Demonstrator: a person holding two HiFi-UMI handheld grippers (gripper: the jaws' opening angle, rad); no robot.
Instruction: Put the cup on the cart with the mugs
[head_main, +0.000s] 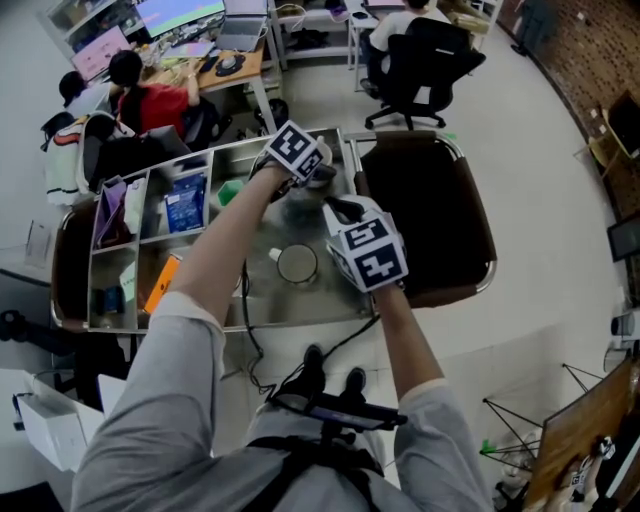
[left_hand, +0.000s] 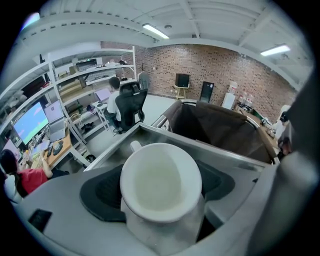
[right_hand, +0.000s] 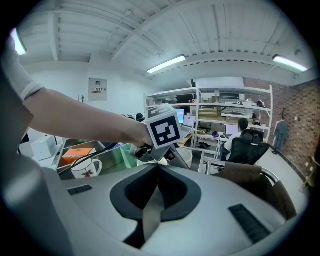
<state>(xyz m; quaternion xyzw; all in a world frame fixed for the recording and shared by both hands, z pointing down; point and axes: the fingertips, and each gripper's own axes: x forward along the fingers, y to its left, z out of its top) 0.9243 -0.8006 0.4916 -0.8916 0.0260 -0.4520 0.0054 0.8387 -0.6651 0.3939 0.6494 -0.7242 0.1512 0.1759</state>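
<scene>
The left hand-held gripper (left_hand: 160, 202) has a white cup (left_hand: 160, 177) between its jaws. The jaws stand wide apart and the dark pads (left_hand: 100, 192) press on both sides of the cup. The cup sits with its open top facing the camera, and its little handle points away, toward the far side. The cup is over the far end of the metal cart (head_main: 300, 320). I cannot tell if the cup touches the cart. The right hand-held gripper (right_hand: 158, 175) has its jaws shut tight together, and nothing is in them. It hangs over the near right part of the cart, close to the left one. A white mug (head_main: 297, 263) stands on the cart's flat top, between the two hand-held grippers and nearer to the person. In the right gripper view this mug shows a small red picture on its side. The left part of the cart is cut into boxes. One holds a blue packet (head_main: 185, 205) and one holds an orange box (head_main: 163, 283). A dark brown cloth bin (head_main: 430, 215) hangs on the right side of the cart. Farther back, a black office chair (head_main: 425, 60) stands on the floor, and a person in red (head_main: 150, 100) sits at a bench (head_main: 235, 70) with screens.
</scene>
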